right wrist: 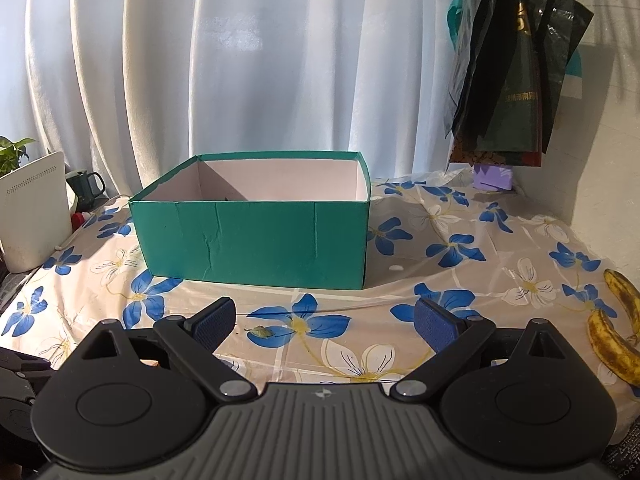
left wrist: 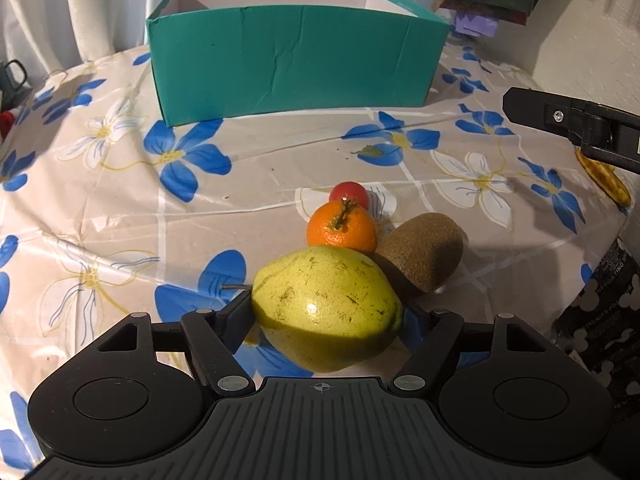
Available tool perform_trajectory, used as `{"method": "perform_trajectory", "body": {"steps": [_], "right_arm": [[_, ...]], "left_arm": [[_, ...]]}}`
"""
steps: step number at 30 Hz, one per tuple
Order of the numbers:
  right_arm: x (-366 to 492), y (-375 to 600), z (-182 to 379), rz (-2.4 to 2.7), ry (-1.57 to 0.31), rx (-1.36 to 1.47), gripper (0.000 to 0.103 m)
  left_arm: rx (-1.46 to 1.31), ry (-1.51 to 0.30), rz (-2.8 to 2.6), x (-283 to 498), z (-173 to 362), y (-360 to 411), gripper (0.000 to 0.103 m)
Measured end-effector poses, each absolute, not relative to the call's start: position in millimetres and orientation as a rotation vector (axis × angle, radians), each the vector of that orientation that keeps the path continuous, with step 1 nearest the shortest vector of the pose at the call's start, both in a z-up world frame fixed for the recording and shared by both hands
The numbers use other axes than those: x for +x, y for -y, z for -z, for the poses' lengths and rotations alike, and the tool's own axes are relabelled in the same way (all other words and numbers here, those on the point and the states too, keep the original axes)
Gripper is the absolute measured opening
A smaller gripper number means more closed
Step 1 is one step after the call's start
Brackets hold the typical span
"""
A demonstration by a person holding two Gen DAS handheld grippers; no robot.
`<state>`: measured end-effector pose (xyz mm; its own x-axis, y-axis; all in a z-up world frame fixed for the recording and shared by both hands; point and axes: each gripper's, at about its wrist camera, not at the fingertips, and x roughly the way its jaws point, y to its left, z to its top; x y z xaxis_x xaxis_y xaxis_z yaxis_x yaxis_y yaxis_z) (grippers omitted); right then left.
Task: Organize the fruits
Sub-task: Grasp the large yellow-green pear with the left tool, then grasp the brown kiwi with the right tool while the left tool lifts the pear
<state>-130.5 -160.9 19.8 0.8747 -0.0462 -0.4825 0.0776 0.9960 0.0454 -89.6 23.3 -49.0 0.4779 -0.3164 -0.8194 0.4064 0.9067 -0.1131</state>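
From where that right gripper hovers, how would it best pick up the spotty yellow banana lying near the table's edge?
Take the spotty yellow banana across its middle, coming down from above. It lies flat on the flowered tablecloth, long and curved, so its narrow width probably fits between the open right gripper fingers, whereas its ends taper. Turn the fingers to straddle its length.

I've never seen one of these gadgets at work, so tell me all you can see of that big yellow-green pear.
The pear is large, yellow-green, with brown scuffs, speckles and a bright glare spot on its smooth skin. It lies on its side, thin stem pointing left. The left gripper is shut on it, one finger pressing each side. Whether it rests on the flowered tablecloth or is lifted is unclear. Behind it sit a tangerine and a kiwi; contact is unclear.
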Motion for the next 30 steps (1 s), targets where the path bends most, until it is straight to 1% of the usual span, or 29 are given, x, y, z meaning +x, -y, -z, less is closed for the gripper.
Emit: {"method": "perform_trajectory", "body": {"steps": [8,16,25,27,30], "right_arm": [[-129,153,-13,0.035,-0.536,0.037,0.096],[-122,126,6,-0.068,-0.630,-0.004,0.095],[-111,104,25,-0.164,-0.729,-0.023,0.088],[-108,100,31,-0.188,-0.756,-0.028,0.085],[-104,94,40,-0.207,-0.794,-0.037,0.078]], "left_arm": [[0.069,-0.909,0.374,-86,26,-39,0.077],[0.020,-0.836,0.273,-78,0,-65,0.077],[0.005,-0.842,0.254,-79,-2,-75,0.078],[0.002,-0.847,0.255,-78,-2,-75,0.078],[-0.003,-0.851,0.255,-77,-1,-75,0.078]]}}
